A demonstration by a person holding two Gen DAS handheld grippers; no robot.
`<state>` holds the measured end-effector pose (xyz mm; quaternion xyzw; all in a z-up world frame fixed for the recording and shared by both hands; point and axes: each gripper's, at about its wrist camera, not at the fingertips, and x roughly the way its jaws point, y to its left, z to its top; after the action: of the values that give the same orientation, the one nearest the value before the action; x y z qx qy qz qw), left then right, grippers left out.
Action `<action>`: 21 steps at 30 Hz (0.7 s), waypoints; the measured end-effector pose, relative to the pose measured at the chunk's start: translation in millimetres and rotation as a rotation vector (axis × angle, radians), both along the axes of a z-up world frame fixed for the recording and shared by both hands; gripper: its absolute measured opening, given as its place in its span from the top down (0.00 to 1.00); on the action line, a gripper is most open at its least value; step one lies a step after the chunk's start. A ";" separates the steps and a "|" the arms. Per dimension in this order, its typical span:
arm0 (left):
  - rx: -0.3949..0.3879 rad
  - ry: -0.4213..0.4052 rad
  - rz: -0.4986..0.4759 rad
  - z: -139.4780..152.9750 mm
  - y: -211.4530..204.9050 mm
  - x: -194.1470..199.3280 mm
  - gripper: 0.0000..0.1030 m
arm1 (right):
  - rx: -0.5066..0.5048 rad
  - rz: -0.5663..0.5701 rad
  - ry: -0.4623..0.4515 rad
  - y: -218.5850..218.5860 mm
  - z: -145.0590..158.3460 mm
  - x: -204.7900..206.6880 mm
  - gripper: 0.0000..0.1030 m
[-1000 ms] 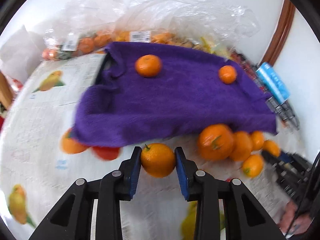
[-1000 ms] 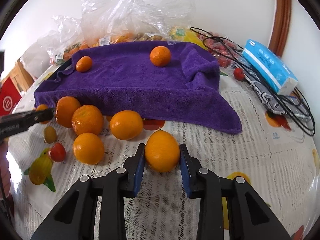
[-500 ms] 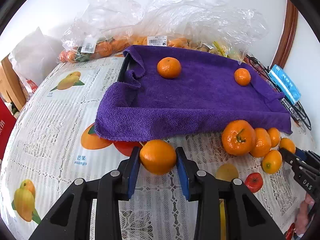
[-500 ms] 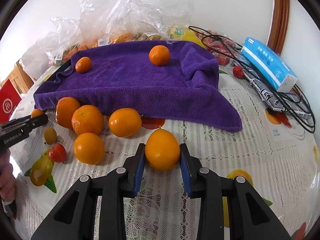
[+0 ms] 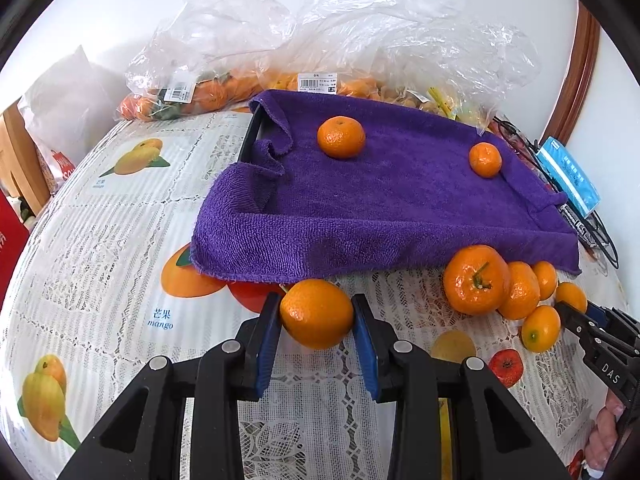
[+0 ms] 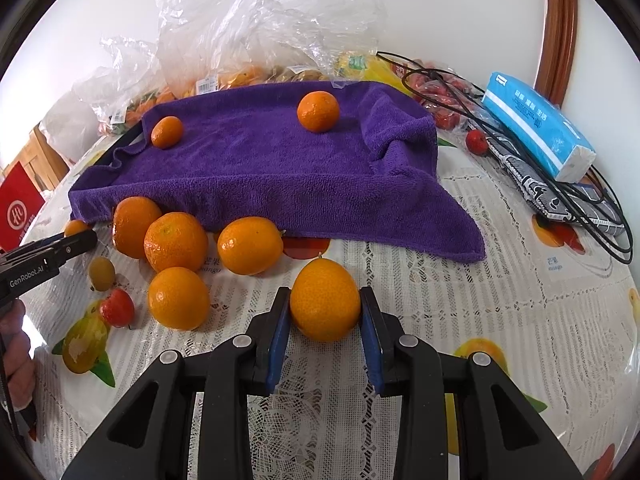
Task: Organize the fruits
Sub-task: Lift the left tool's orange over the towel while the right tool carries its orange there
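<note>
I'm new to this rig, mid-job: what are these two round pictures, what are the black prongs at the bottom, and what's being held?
Each picture comes from a fisheye camera on a hand-held gripper, looking along its jaws. No robot arm: a person carries both. The left gripper is shut on an orange; the right gripper is shut on another orange. On the table lie a purple towel with two small oranges, more loose fruit before it, and plastic bags behind.

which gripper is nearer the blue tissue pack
Right. The right gripper has the tissue pack up to its right; the left gripper sits farther off, beyond the fruit cluster.
</note>
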<state>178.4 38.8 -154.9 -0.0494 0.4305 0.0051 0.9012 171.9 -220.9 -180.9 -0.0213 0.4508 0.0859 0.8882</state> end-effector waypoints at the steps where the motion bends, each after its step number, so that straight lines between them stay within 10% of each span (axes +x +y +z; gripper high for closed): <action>1: -0.002 0.000 0.000 -0.1 0.3 0.0 0.68 | -0.001 0.000 0.000 0.1 0.1 0.3 0.67; 21: -0.065 -0.017 -0.052 2.1 -1.0 -5.4 0.68 | 0.032 -0.008 -0.004 -3.5 -0.3 -0.8 0.68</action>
<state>173.0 37.8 -152.9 -0.0675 0.4237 -0.0330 0.9027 171.1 -224.4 -181.2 -0.0056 0.4478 0.0896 0.8896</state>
